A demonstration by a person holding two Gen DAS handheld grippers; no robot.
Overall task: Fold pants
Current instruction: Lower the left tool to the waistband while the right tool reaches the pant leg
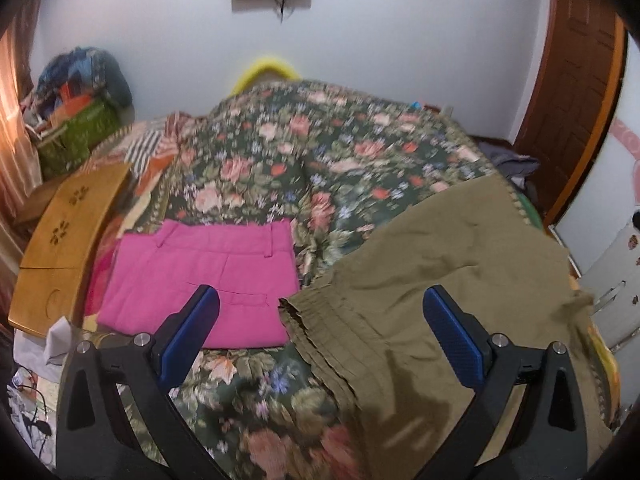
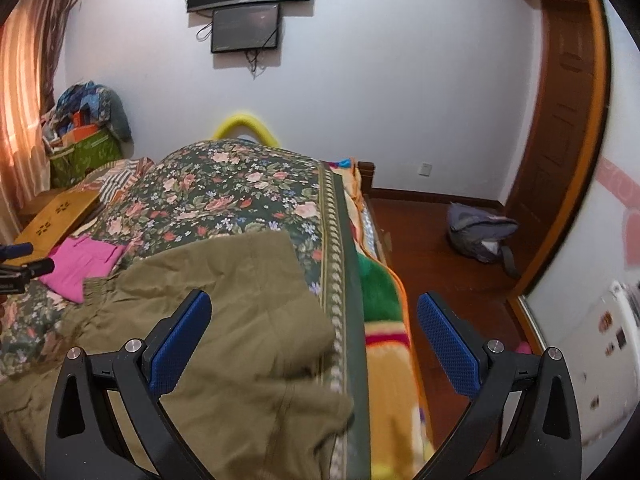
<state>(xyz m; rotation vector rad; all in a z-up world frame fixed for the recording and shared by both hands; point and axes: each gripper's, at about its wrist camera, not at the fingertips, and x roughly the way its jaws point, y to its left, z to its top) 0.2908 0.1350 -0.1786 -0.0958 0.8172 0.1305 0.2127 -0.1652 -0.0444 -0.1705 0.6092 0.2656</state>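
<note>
Olive green pants (image 1: 440, 280) lie spread and creased on the floral bedspread (image 1: 280, 152), their elastic waistband toward the pink pants. They also show in the right wrist view (image 2: 224, 312), reaching the bed's right edge. Folded pink pants (image 1: 200, 276) lie flat to their left, also seen in the right wrist view (image 2: 84, 264). My left gripper (image 1: 320, 312) is open and empty, above the olive waistband. My right gripper (image 2: 314, 316) is open and empty, above the olive pants near the bed's edge. The left gripper's tip (image 2: 20, 264) shows at the right wrist view's left edge.
A wooden lap table (image 1: 68, 236) lies at the bed's left side, with a green bag (image 1: 76, 136) of clothes behind. A striped blanket (image 2: 384, 320) hangs over the bed's right edge. A grey backpack (image 2: 480, 232) sits on the wooden floor by the door (image 2: 568, 120).
</note>
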